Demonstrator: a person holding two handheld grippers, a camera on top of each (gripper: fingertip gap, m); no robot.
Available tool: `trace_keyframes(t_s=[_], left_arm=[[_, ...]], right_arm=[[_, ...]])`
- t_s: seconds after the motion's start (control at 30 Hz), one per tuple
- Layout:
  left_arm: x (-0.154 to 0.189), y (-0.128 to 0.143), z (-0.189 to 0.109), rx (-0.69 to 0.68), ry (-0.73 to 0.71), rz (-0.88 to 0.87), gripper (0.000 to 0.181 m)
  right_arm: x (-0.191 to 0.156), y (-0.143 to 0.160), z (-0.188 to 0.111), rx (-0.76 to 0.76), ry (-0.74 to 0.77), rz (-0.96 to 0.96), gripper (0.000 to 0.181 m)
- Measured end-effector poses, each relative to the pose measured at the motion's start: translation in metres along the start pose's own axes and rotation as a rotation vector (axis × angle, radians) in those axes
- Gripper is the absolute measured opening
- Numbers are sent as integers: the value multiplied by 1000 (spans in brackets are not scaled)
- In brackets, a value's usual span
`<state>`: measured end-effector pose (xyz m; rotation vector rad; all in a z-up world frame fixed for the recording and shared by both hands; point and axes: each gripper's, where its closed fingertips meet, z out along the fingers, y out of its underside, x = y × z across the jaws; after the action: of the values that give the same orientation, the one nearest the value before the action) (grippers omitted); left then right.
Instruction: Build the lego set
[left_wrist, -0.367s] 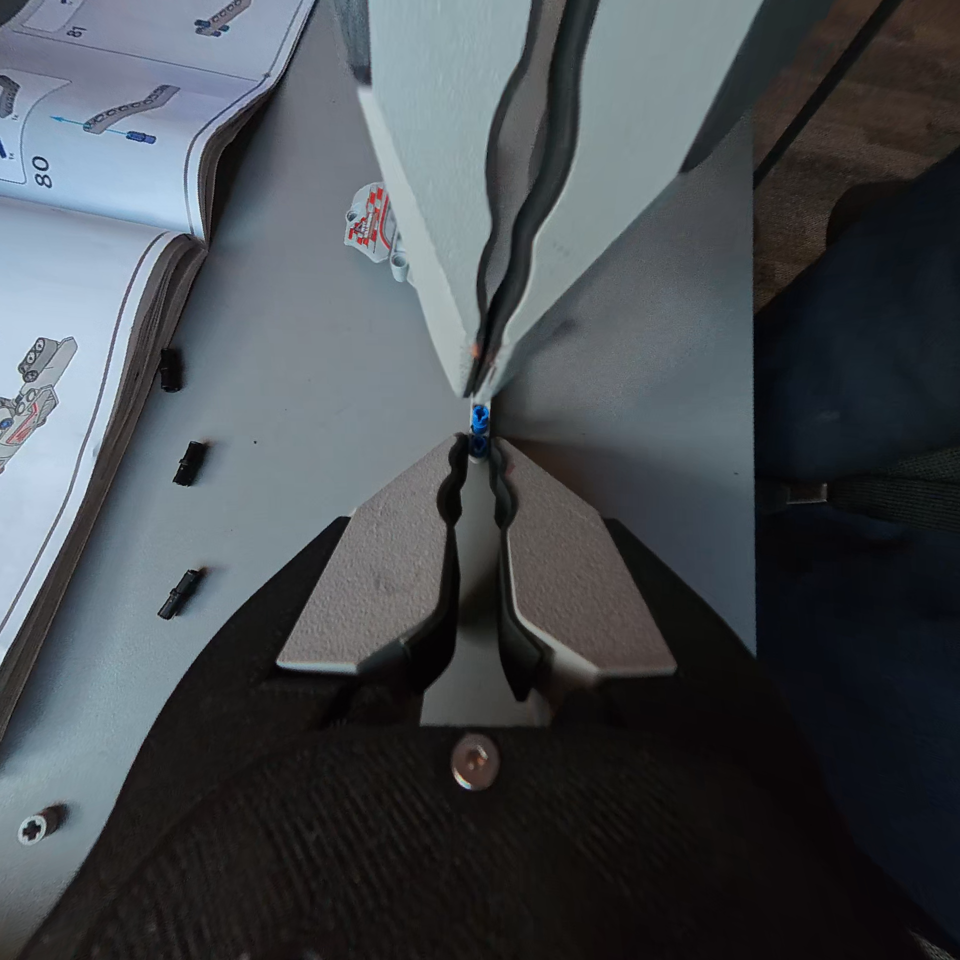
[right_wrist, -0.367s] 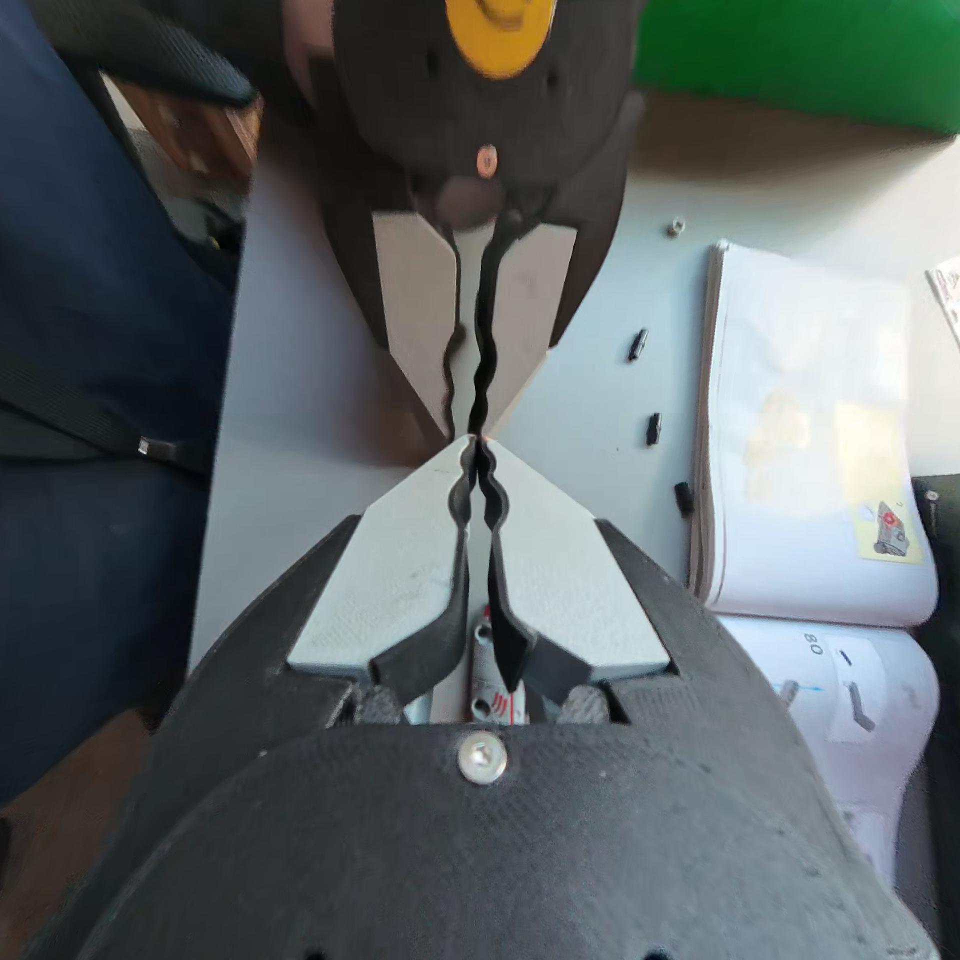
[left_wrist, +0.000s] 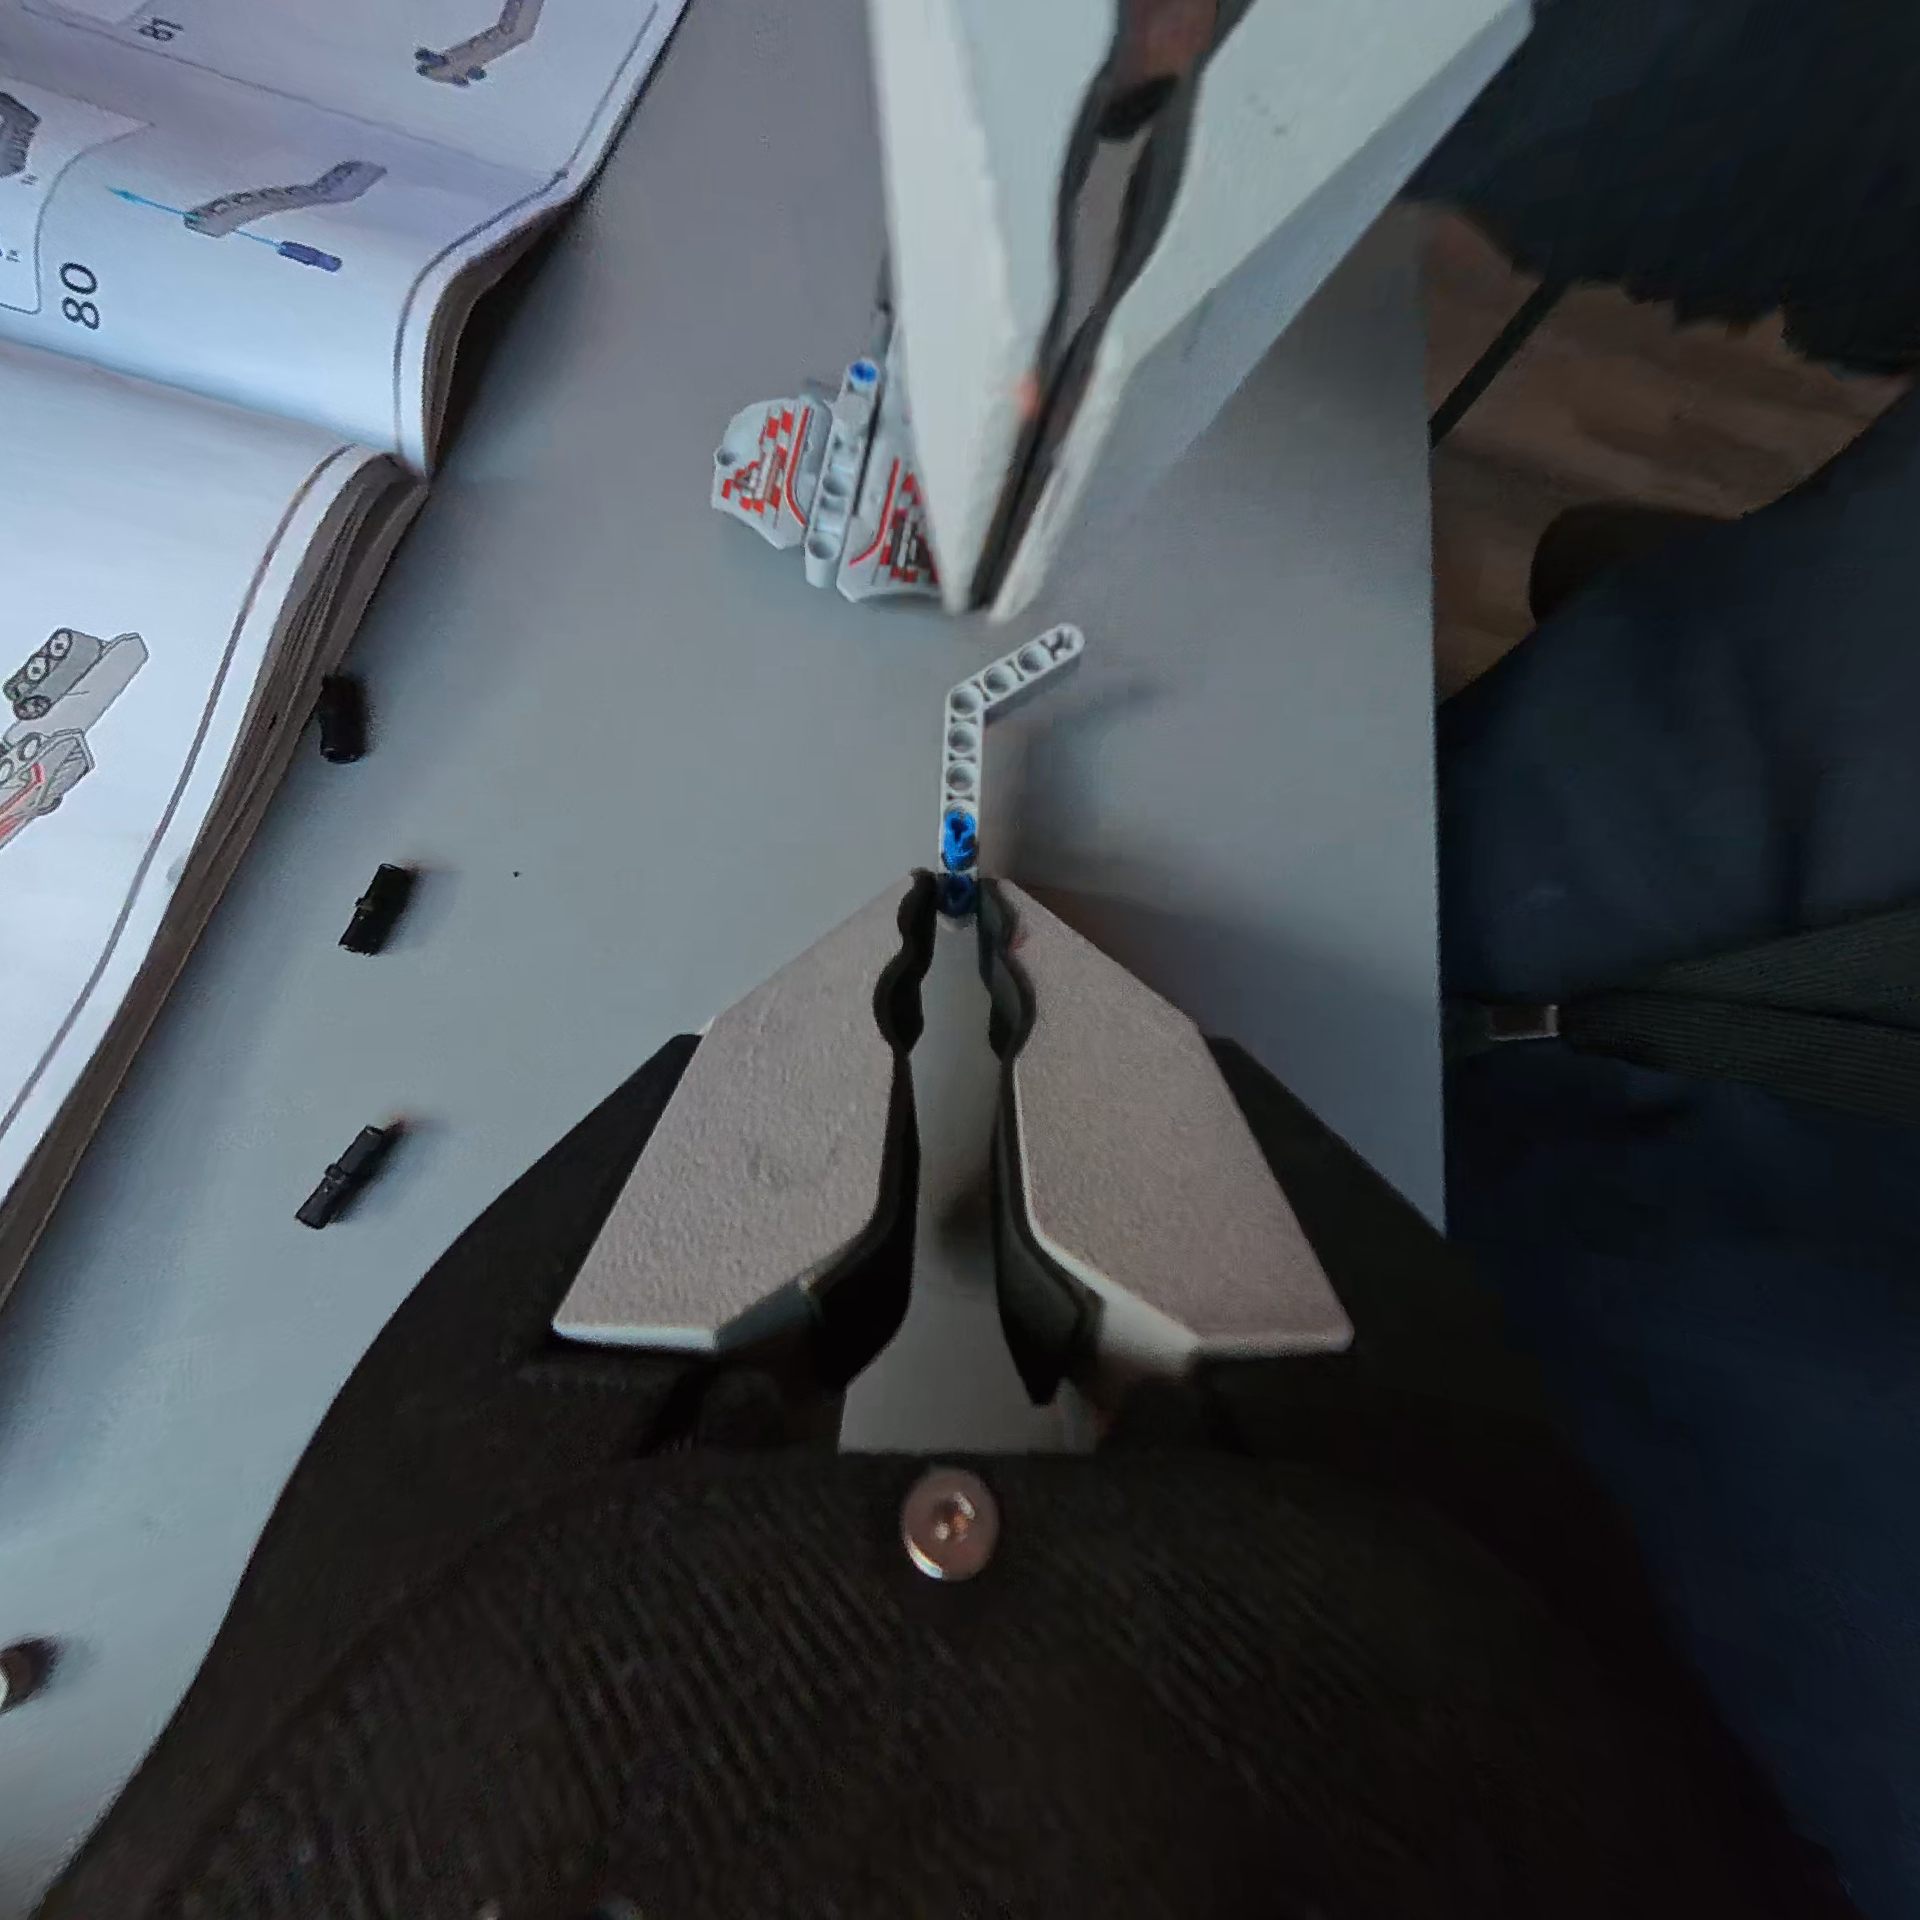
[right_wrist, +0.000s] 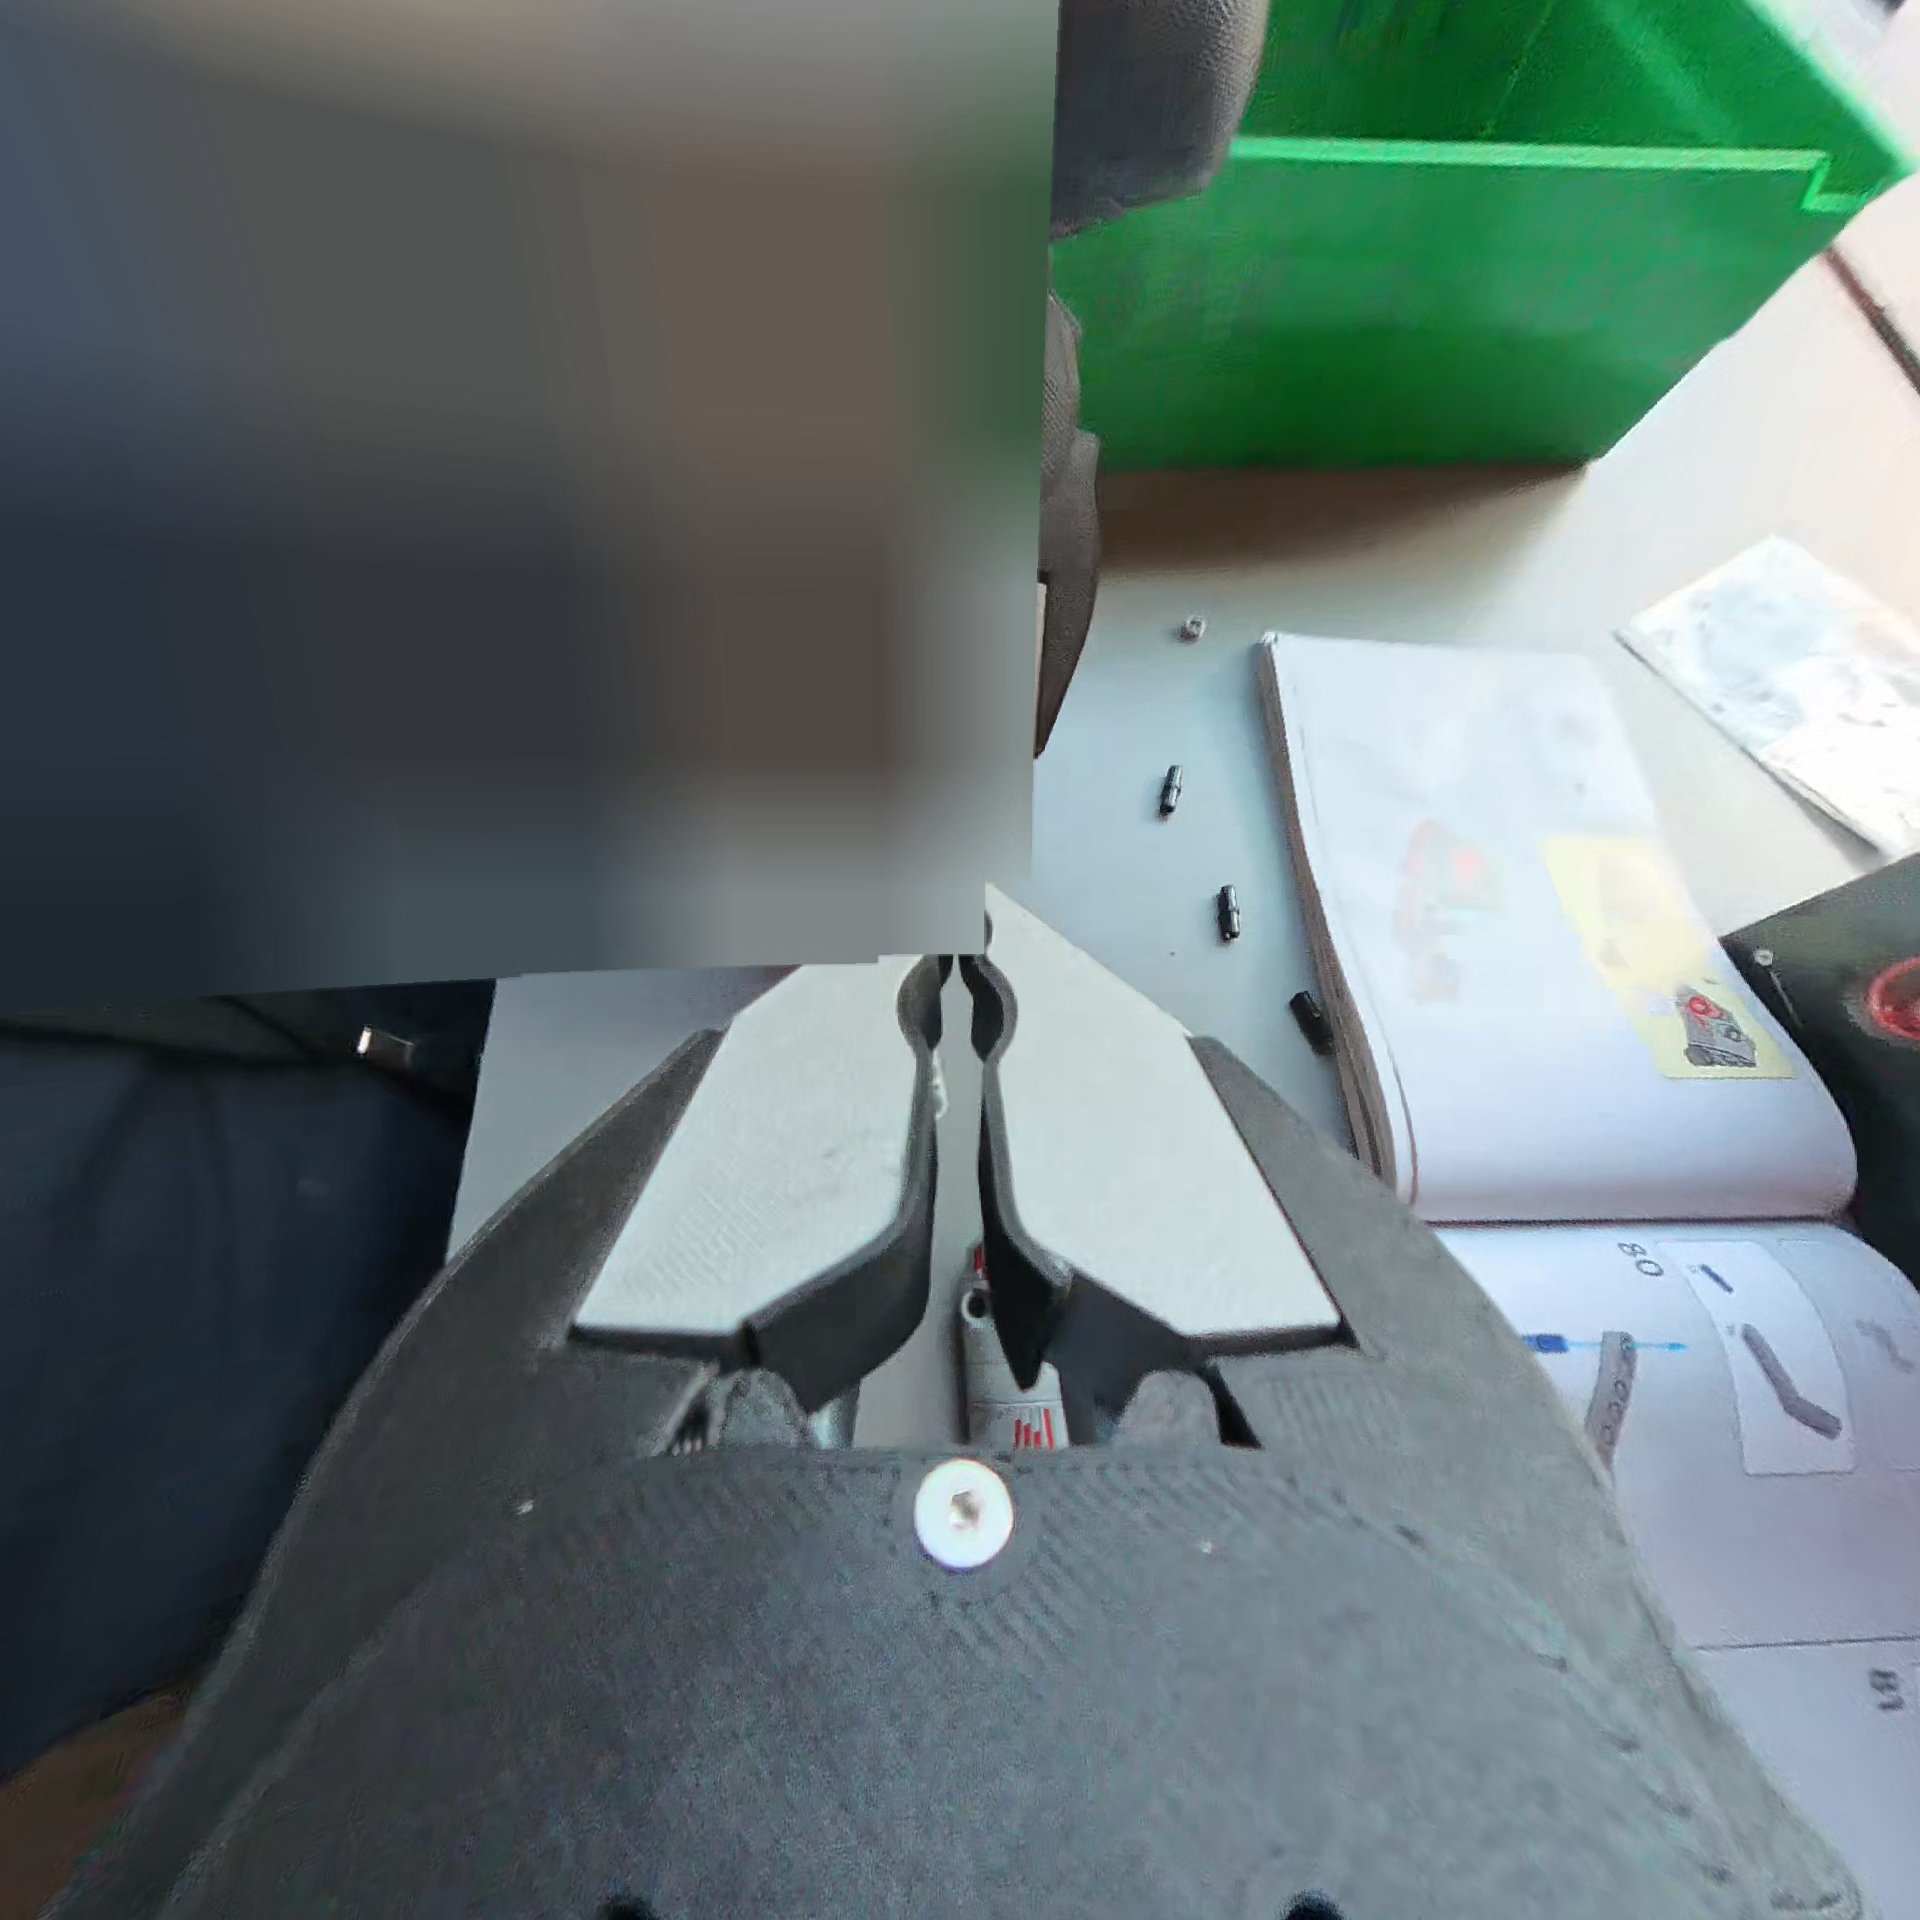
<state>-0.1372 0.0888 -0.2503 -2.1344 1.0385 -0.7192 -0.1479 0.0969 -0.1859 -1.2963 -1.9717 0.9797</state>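
Observation:
My left gripper (left_wrist: 951, 894) is shut on a blue pin (left_wrist: 958, 836) that sits in the near end hole of a grey bent beam (left_wrist: 964, 738). The beam lies along the grey table (left_wrist: 623, 831), pointing away from me. My right gripper (left_wrist: 977, 597) hangs just beyond the beam's far end and does not touch it. In the right wrist view its jaws (right_wrist: 961, 977) stand almost together with nothing between them. A grey and red sub-assembly (left_wrist: 800, 488) lies on the table beside the right gripper and shows under it in the right wrist view (right_wrist: 1013, 1403).
The open instruction book (left_wrist: 208, 416) lies left, also in the right wrist view (right_wrist: 1507, 935). Three black pins (left_wrist: 374, 909) lie along its edge. A green box (right_wrist: 1403, 312) stands at the back. The table edge (left_wrist: 1434, 935) and a person's dark clothing (left_wrist: 1662, 1143) are right. Left tips to right tips: about 7 centimeters.
The right gripper has drawn back from the left gripper's tips. The bent beam, hidden before, now shows in full on the blue pin. The left gripper keeps its hold.

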Motion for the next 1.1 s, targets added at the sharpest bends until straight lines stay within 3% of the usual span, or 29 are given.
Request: trace_keyframes(t_s=[0.03, 0.07, 0.13, 0.17, 0.27, 0.33, 0.53, 0.9, 1.1], left_arm=[[0, -3, -3, 25, 22, -27, 5], [0, -5, -5, 45, 44, -51, 5], [2, -8, -8, 70, 83, -81, 5], [3, -11, -8, 83, 105, -92, 5], [10, -20, -7, 105, 203, -135, 5], [18, -28, -7, 109, 302, -173, 5], [18, -40, 1, 92, 403, -260, 5], [16, -39, 6, 82, 496, -395, 5], [10, -33, 6, 62, 504, -444, 5]], right_arm=[[-2, 0, -5, 46, 4, 1, 0], [-4, 4, -9, 79, 22, -7, 0], [-2, 16, -17, 121, 102, -18, 23], [-4, 21, -22, 153, 123, -19, 25], [-16, 28, -39, 264, 116, -19, 39], [-22, 34, -42, 251, 118, -59, 49], [-21, 40, -24, 78, 204, -339, 46], [1, 54, 4, -134, 262, -595, 33], [-1, 46, 1, -116, 285, -654, 25]])
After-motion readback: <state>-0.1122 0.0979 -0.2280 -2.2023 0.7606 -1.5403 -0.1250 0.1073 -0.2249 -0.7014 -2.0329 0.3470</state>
